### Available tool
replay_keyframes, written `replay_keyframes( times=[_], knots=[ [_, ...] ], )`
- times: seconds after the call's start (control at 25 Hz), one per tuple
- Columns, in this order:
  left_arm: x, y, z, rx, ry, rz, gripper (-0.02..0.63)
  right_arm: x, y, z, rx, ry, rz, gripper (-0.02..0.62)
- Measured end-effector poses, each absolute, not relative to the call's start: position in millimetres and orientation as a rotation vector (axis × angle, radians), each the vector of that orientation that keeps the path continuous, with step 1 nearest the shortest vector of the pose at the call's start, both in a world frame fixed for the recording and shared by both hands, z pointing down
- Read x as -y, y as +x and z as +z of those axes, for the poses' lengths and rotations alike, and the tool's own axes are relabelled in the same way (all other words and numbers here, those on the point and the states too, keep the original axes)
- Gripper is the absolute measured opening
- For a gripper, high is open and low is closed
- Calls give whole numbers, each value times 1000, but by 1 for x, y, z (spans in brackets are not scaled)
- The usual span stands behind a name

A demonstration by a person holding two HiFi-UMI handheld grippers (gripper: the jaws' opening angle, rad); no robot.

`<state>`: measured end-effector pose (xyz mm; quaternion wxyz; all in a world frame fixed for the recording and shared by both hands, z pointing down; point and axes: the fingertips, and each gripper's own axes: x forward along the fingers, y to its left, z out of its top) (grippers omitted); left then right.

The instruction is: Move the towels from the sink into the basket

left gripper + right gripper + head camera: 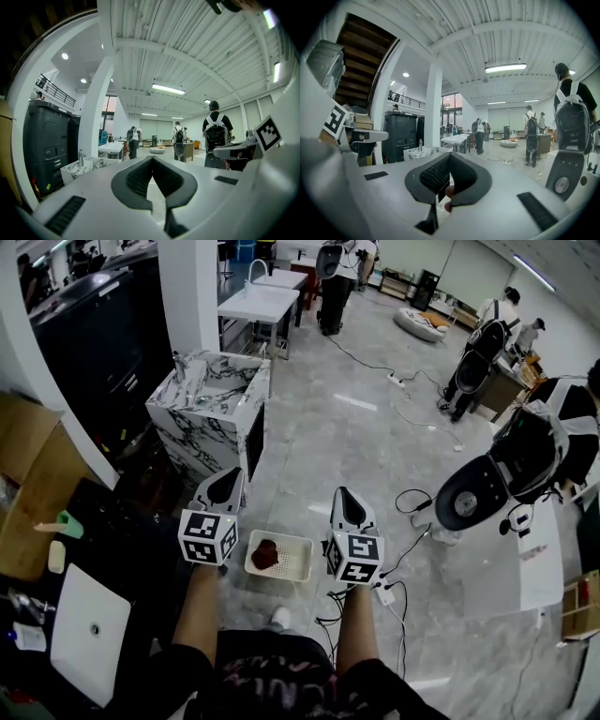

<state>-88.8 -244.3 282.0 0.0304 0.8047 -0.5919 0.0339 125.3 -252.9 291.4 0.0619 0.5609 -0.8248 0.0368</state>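
Centrally in the head view, a dark red towel (267,552) is seen lying in the white basket (298,566) on the floor, between the left hand-held gripper (232,476) and the right hand-held gripper (343,495). The left one is closed, jaws meeting at the tips, with nothing gripped. The right one is likewise closed; a small reddish shape is glimpsed in the gap below its tips, and what it is cannot be told. The marble sink (192,432) is found at the upper left, well apart from the basket.
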Motion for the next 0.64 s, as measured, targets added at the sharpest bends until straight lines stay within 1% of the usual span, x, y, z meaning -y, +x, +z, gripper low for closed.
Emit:
replay_keyframes(
  times=[0.32,0.64],
  knots=[
    [234,-82,276,1828,2512,126,15,244,119,282,2511,1698,88,14],
    [228,-94,283,1842,2520,160,15,242,108,279,2521,1696,65,14]
  ],
)
